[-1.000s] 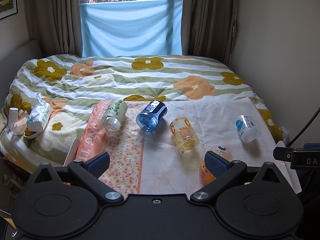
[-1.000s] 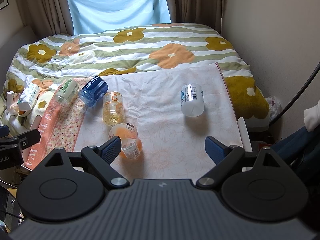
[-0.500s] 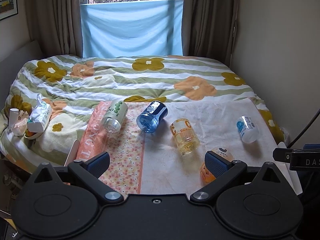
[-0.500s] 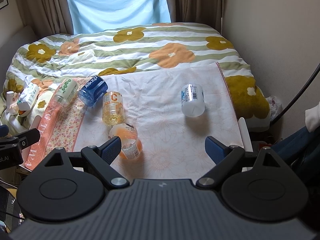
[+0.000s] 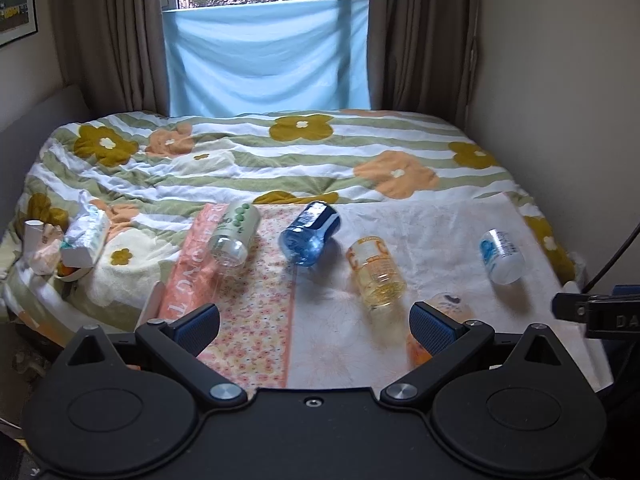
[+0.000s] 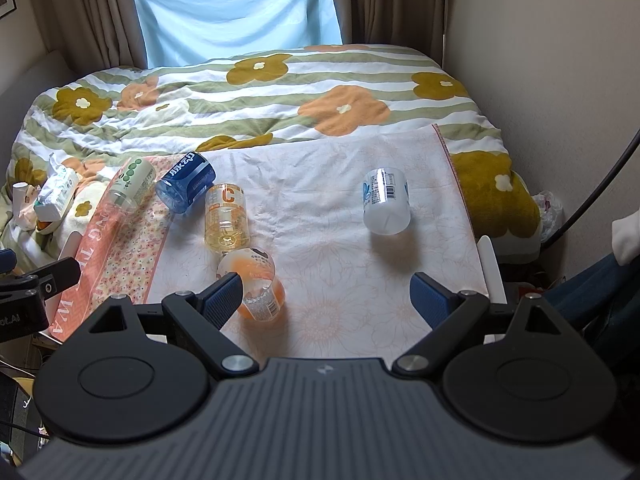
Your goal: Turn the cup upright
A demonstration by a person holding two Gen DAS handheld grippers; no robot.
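Observation:
Several plastic cups lie on their sides on cloths spread over the bed: a green-dotted cup (image 5: 234, 232) (image 6: 133, 185), a blue cup (image 5: 310, 233) (image 6: 186, 187), a yellow cup (image 5: 376, 272) (image 6: 226, 216), an orange cup (image 6: 254, 284) partly hidden behind my left gripper's right finger (image 5: 434, 326), and a white cup (image 5: 501, 255) (image 6: 386, 206). My left gripper (image 5: 314, 326) is open and empty, short of the cups. My right gripper (image 6: 328, 298) is open and empty, with the orange cup by its left finger.
A flowered quilt (image 5: 256, 164) covers the bed. A tissue pack (image 5: 86, 236) and small items lie at the left edge. Walls stand close on the right. Curtains and a blue cloth (image 5: 268, 56) hang behind the bed.
Both views have shifted only slightly; the cups lie where they were and both grippers stay open.

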